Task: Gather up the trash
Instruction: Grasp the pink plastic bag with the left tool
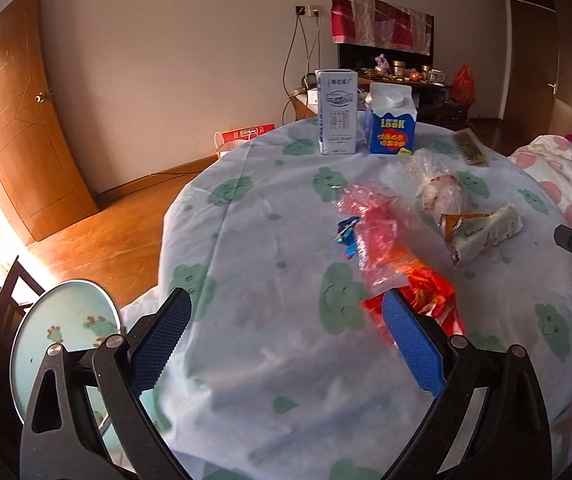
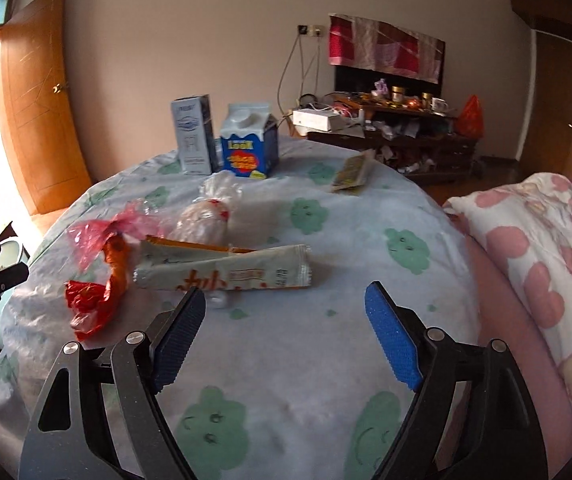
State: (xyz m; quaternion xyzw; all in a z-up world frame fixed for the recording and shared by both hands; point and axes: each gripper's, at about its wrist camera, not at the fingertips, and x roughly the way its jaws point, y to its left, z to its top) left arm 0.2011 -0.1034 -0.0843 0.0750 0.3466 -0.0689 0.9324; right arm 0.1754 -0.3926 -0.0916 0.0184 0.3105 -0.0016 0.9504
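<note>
Right wrist: white wrapper (image 2: 230,270) lies before wide-apart jaws, apparently untouched.

Both wrist cams near, sharing bed (image 1: 270,240) litter.

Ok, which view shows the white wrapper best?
The right wrist view: the white wrapper lies broadside just ahead of the open right gripper, its orange print and crimped end visible. In the left wrist view the same wrapper sits off to the right, smaller, foreshortened, its print unreadable.
</note>
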